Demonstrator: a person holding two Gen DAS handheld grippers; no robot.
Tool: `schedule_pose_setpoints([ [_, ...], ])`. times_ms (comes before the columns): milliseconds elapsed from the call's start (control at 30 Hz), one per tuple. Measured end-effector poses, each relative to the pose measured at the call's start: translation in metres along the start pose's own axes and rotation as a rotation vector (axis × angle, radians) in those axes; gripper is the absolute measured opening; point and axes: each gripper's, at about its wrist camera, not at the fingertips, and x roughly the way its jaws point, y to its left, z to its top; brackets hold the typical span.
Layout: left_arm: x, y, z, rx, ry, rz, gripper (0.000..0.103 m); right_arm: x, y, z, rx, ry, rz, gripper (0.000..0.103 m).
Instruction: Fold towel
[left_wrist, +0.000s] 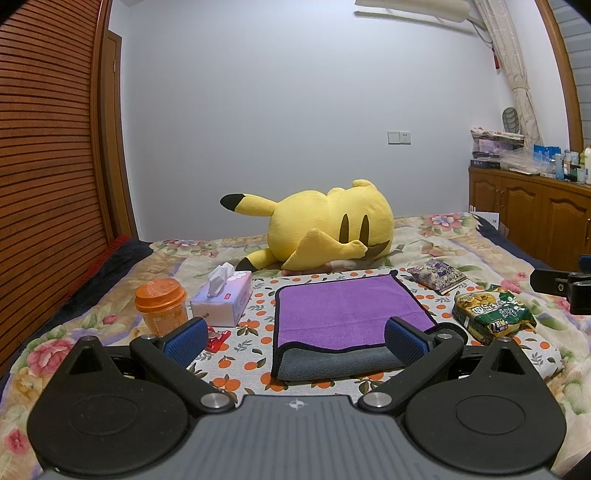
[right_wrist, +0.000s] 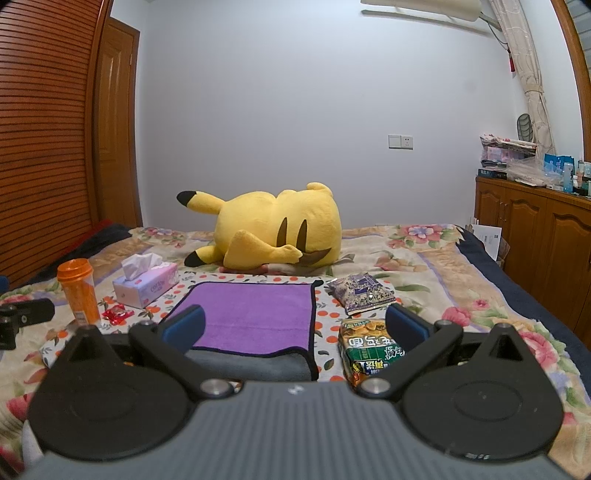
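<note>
A purple towel (left_wrist: 347, 310) with a grey underside and black trim lies folded flat on an orange-print cloth (left_wrist: 255, 328) on the bed. It also shows in the right wrist view (right_wrist: 255, 314). My left gripper (left_wrist: 295, 341) is open and empty, held just in front of the towel's near folded edge, with its blue pads (left_wrist: 186, 341) spread wide. My right gripper (right_wrist: 295, 326) is open and empty, in front of the towel's right part and a green snack bag (right_wrist: 369, 350). Neither gripper touches the towel.
An orange cup (left_wrist: 160, 306), a tissue box (left_wrist: 223, 299) and a red candy wrapper (left_wrist: 218, 338) lie left of the towel. A purple packet (left_wrist: 437, 275) and the green bag (left_wrist: 491, 314) lie to its right. A yellow plush toy (left_wrist: 325, 225) lies behind. A wooden cabinet (left_wrist: 532, 210) stands far right.
</note>
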Motion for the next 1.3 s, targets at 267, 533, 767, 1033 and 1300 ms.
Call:
schedule_pose_setpoints([
  [267, 0.0000, -0.0001, -0.0001, 0.001, 0.000, 0.000, 0.103, -0.0006, -0.0023, 0.0026, 0.001, 0.002, -0.001, 0.103],
  [533, -0.0001, -0.0003, 0.0000, 0.002, -0.001, 0.000, 0.103, 0.0013, -0.0013, 0.0001, 0.004, 0.004, -0.001, 0.103],
  [767, -0.0001, -0.0003, 0.0000, 0.002, 0.000, 0.000, 0.103, 0.0018, -0.0014, -0.0004, 0.004, 0.005, -0.001, 0.103],
  [1033, -0.0001, -0.0006, -0.0001, 0.003, 0.001, 0.000, 0.103, 0.0022, -0.0014, -0.0005, 0.005, 0.006, -0.001, 0.103],
  [1300, 0.0022, -0.0022, -0.0053, 0.006, 0.011, -0.003, 0.103, 0.0027, -0.0012, 0.0001, 0.004, 0.007, -0.001, 0.103],
])
